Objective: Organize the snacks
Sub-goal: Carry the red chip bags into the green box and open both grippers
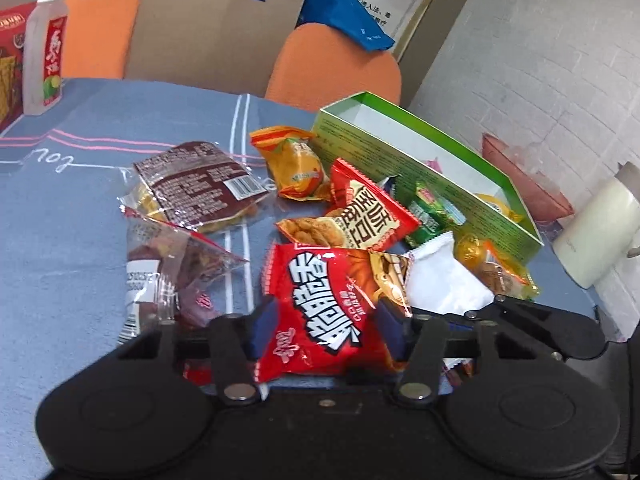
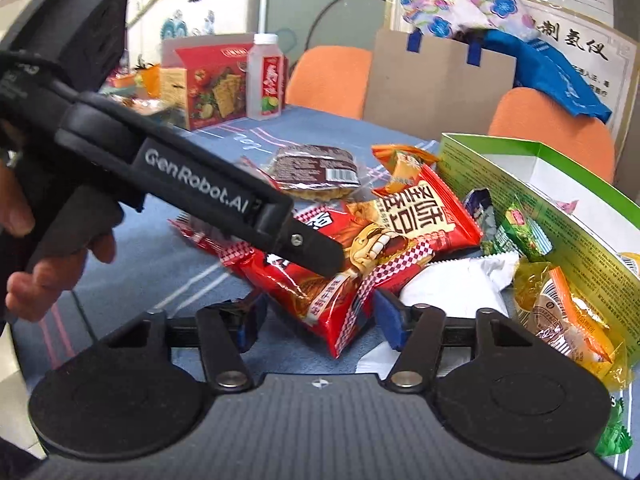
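Beside the green box (image 1: pixel 424 184), both the left hand-held gripper (image 1: pixel 324 324) and right hand-held gripper (image 2: pixel 316 316) clamped the same red snack packet (image 1: pixel 316 312).

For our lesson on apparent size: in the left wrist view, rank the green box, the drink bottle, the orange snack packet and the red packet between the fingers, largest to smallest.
1. green box
2. red packet, though nearness to the camera inflates it
3. drink bottle
4. orange snack packet
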### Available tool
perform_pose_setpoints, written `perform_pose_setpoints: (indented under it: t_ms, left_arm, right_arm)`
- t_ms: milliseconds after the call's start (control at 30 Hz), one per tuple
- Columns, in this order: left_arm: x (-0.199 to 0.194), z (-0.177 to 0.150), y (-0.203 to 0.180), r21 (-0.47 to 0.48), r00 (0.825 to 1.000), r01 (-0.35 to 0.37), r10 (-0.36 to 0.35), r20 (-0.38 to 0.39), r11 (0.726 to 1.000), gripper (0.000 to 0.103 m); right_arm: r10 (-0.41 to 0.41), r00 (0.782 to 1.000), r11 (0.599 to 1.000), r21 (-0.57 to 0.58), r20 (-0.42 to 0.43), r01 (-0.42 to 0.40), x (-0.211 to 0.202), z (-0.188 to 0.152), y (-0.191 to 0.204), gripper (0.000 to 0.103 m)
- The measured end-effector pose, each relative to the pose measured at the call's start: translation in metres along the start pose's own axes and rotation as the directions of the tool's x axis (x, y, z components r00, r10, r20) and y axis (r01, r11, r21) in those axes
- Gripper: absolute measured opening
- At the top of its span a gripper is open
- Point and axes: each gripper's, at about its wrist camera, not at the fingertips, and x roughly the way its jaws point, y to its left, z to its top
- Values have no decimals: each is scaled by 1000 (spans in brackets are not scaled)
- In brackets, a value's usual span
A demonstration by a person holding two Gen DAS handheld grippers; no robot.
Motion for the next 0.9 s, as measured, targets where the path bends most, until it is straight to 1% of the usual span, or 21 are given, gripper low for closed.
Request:
perform_pose_setpoints:
  t_ms: [33, 100, 200, 267, 367, 500, 600, 700, 833, 900]
  left_arm:
    - [-3, -1, -1, -3, 1000, 1, -1, 5, 1000, 91]
    - [-7, -2, -5, 12, 1000, -15, 15, 11, 1000, 90]
    - [-14, -3, -9, 2, 1000, 5, -5, 26, 1000, 89]
    - [-21, 0, -14, -8, 998, 26, -26, 53, 1000, 89]
    - [-32, 12, -27, 12, 993, 58, -59, 99, 998, 89]
    - [-34, 38, -53, 72, 984, 89, -99, 146, 993, 89]
    - [-26, 57, -73, 113, 979, 106, -123, 163, 988, 89]
    - [-7, 76, -89, 132, 976, 127, -148, 160, 983, 89]
    - [21, 95, -112, 167, 974, 150, -175, 147, 974, 89]
    - [38, 103, -119, 170, 974, 160, -183, 133, 972, 89]
  right_arm:
    - [-2, 1000, 1000, 11, 0, 2, 0, 0, 0, 81]
    - [-7, 1000, 1000, 27, 3, 7, -5, -1, 0, 76]
    - [-23, 1000, 1000, 18, 17, 23, -15, -2, 0, 75]
    - [-32, 999, 999, 26, 39, 31, -23, -2, -2, 75]
    - [-58, 993, 998, 35, 101, 55, -41, 4, -10, 75]
    - [-114, 977, 993, 42, 178, 108, -60, 15, -27, 75]
    - [-159, 964, 987, 60, 215, 149, -66, 20, -46, 75]
    - [-206, 950, 978, 72, 236, 194, -66, 24, -68, 75]
    - [-261, 934, 965, 95, 242, 245, -63, 28, -97, 75]
    - [-279, 931, 959, 116, 236, 259, -60, 27, -112, 75]
